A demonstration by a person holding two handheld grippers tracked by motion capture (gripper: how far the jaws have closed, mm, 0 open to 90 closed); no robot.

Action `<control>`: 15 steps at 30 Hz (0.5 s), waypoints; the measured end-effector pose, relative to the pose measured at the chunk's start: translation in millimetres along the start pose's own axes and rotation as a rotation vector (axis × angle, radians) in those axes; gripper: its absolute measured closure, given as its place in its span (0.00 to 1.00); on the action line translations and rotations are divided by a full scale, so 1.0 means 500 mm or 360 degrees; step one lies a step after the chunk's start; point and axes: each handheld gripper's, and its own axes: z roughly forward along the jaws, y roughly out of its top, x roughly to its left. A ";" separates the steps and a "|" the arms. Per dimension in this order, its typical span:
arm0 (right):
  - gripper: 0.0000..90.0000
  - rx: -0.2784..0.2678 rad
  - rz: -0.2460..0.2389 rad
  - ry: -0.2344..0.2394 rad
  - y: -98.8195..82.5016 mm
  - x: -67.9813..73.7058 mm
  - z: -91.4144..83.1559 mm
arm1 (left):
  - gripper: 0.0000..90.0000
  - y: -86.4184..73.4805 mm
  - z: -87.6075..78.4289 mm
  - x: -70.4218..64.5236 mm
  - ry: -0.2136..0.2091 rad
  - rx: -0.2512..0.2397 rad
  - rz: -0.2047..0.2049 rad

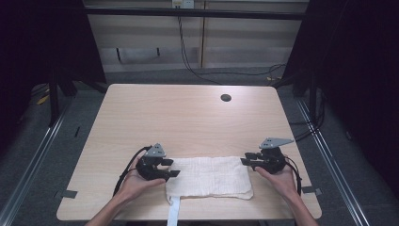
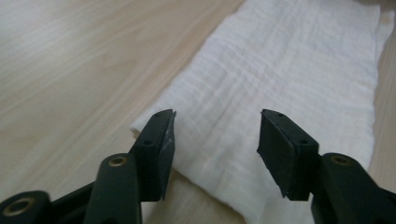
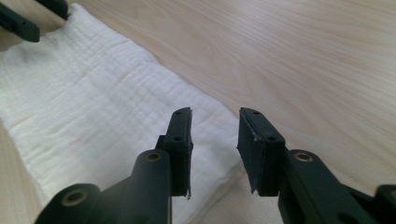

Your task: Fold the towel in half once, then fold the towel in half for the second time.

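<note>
High view, folded white cloth (image 1: 209, 176) flat, long axis left-right across table (image 1: 188, 117).

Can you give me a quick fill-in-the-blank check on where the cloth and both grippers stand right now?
1. The folded white cloth lies flat on the wooden ____.
2. The left gripper is at the cloth's left end, and its fingers stand ____, with nothing clamped.
3. The right gripper is at the cloth's ____ end.
4. A white strap sticks out from under the cloth toward the table's ____ edge.

Missing words: table; open; right; near
</note>
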 end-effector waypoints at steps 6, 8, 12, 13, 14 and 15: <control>0.63 0.0013 -0.0038 0.0112 0.016 0.033 0.022 | 0.45 0.026 -0.029 0.045 -0.0014 -0.0145 -0.0110; 0.61 0.0034 -0.0072 0.0148 0.028 0.050 0.037 | 0.43 0.032 -0.031 0.063 -0.0019 -0.0134 -0.0146; 0.58 0.0049 -0.0121 0.0228 0.046 0.086 0.061 | 0.49 0.042 -0.040 0.068 -0.0024 -0.0134 -0.0102; 0.57 0.0057 -0.0136 0.0245 0.049 0.096 0.066 | 0.50 0.043 -0.041 0.068 -0.0018 -0.0146 -0.0093; 0.57 0.0059 -0.0153 0.0254 0.052 0.104 0.069 | 0.53 0.044 -0.041 0.068 -0.0014 -0.0151 -0.0055; 0.56 0.0066 -0.0171 0.0281 0.056 0.117 0.075 | 0.58 0.045 -0.041 0.068 0.0008 -0.0150 -0.0037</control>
